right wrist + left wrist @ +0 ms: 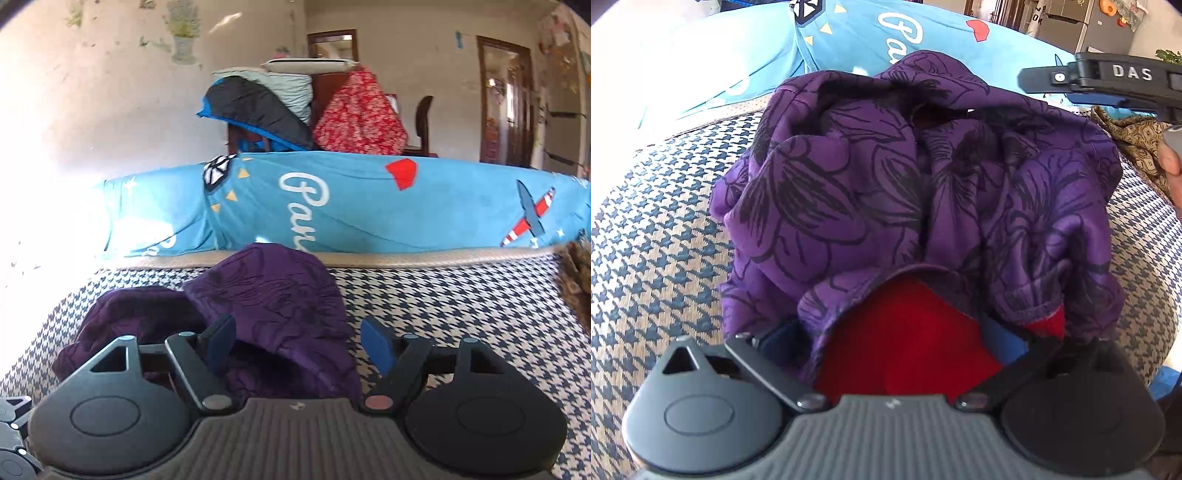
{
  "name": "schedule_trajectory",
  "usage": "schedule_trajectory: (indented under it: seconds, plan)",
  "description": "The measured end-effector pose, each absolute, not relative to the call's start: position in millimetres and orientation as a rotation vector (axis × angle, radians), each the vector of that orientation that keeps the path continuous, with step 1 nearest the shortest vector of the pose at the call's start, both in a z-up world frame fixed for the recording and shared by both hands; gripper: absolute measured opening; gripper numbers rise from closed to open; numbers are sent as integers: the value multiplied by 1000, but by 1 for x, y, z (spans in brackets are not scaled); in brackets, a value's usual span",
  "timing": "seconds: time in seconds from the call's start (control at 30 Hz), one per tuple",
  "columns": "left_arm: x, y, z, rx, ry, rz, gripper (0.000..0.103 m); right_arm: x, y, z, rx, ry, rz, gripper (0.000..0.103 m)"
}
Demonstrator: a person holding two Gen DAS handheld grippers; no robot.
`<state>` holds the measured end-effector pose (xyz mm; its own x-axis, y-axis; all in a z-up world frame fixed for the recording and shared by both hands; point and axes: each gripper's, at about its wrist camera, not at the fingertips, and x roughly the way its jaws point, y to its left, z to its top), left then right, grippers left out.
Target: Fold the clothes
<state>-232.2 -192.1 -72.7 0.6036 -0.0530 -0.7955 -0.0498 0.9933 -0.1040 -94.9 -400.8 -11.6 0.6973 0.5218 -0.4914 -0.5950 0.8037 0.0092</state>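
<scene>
The crumpled purple flower-printed garment [916,192] lies on the houndstooth-patterned bed cover [657,251]. Behind the garment, along the cover's far edge, runs the long blue printed bolster [369,206]. Right of the garment lies a brown patterned cloth [1137,140]. The left gripper [897,339] sits at the garment's near edge, cloth bunched over its fingers; the right gripper [299,343] straddles the garment's right part.

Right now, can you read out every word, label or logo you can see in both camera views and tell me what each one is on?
"DAS": white raised letters on the black body of the right gripper, seen in the left wrist view.
"Par", cut off: white script on the blue printed sheet; the purple garment hides the rest.
Dark letters on a white item by the fridge: too small to read.
Purple garment and houndstooth cover: patterns only, no text.
</scene>
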Motion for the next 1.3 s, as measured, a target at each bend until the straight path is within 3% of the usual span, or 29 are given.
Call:
schedule_trajectory:
  seconds: [0.2,0.37,0.43,0.6,1.0,1.3]
  plan:
    - [-238,-193,-72,-115,923,-15,103,-96,-349,-28,-333,482,679,84]
    - [-244,-192,-70,-116,921,-24,103,-85,-319,-49,-429,501,591,83]
    - [-247,-192,-70,-119,918,-28,103,-77,-317,-55,-405,529,548,69]
    - [-260,-191,-69,-138,895,-24,103,-61,-335,-51,-260,583,488,15]
    - [-305,-197,-80,-149,834,58,103,-55,-430,-9,114,497,253,10]
    - [-334,-213,-87,-45,842,94,103,-51,-516,-14,390,578,81,10]
